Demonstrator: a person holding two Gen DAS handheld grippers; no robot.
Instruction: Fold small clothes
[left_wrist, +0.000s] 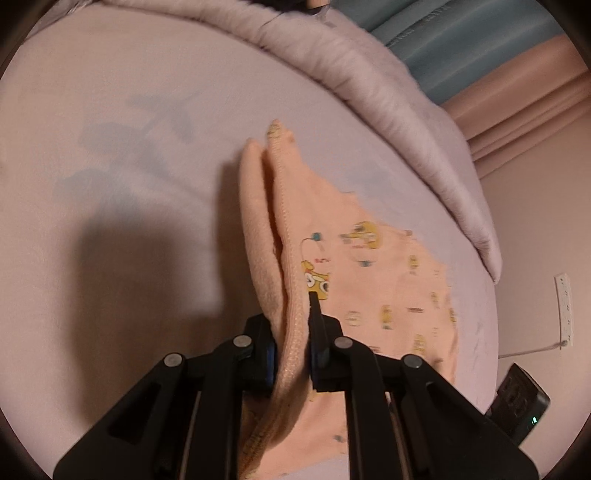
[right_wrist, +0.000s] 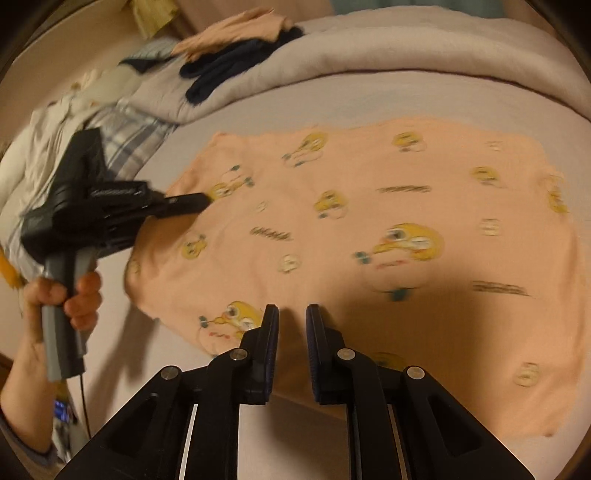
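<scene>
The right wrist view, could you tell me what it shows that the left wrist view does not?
Only the right wrist view: the left tongs from outside, the hand holding them, the clothes pile, the open right tongs. Only the left wrist view: a wall outlet, curtains, the garment's bunched hem clamped. Both: the peach printed garment, the bed sheet.

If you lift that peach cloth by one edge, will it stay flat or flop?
Probably flop: the cloth already sags in folds where the left gripper pinches its hem. It looks thin, so likely light. Its fleecy surface seems unlikely to slip from the fingers.
</scene>
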